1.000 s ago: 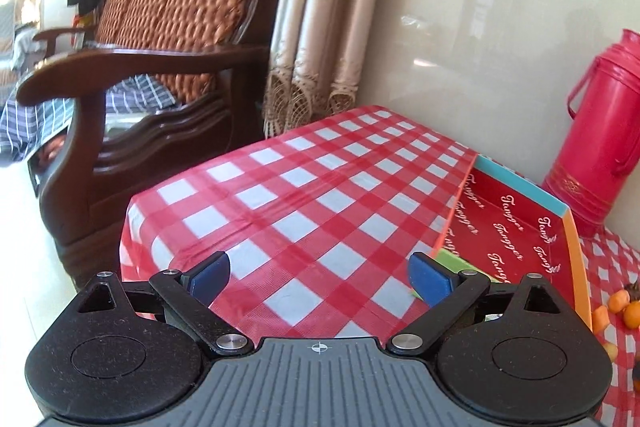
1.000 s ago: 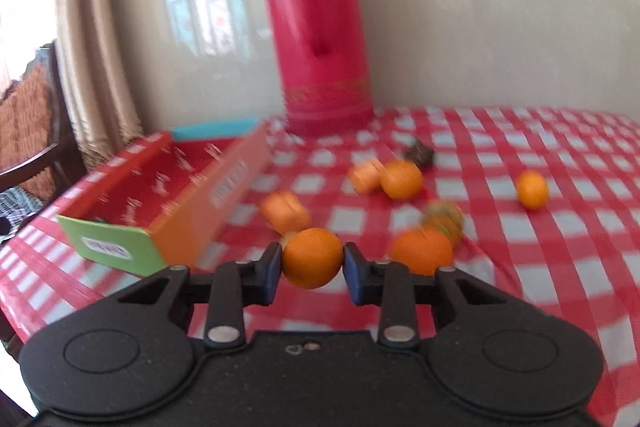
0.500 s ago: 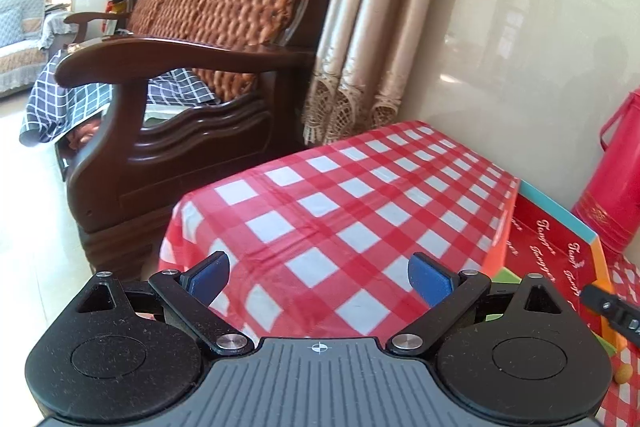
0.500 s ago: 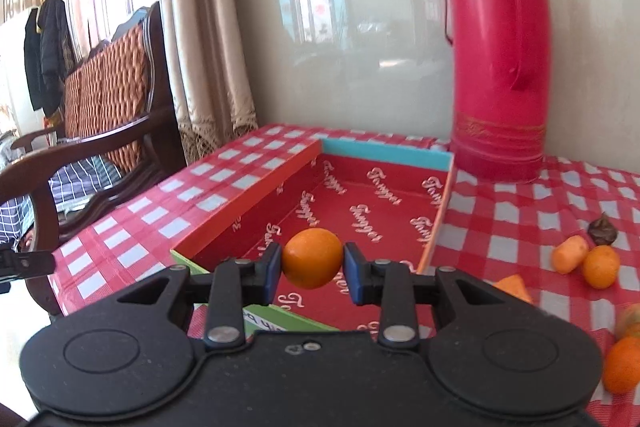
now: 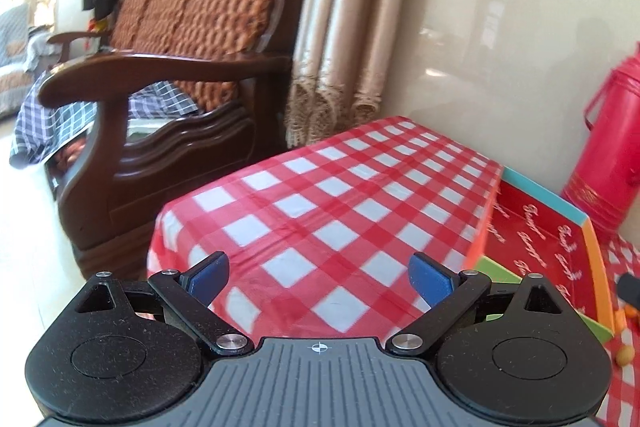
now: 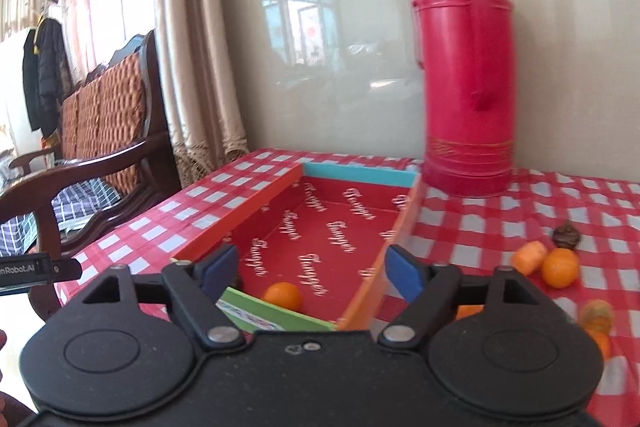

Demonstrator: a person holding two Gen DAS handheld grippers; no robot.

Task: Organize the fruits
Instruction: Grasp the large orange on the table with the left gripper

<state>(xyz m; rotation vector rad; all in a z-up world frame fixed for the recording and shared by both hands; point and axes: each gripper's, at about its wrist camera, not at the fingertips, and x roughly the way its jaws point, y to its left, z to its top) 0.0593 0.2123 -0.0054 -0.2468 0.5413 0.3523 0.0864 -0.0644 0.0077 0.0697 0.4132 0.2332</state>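
My right gripper (image 6: 310, 273) hangs level over the near end of the red box (image 6: 340, 227), fingers spread wide, empty. An orange (image 6: 282, 296) lies inside at that near end. My left gripper (image 5: 318, 277), also spread wide, hovers above the checked tablecloth (image 5: 340, 207). Far right, a red thermos (image 6: 466, 75).
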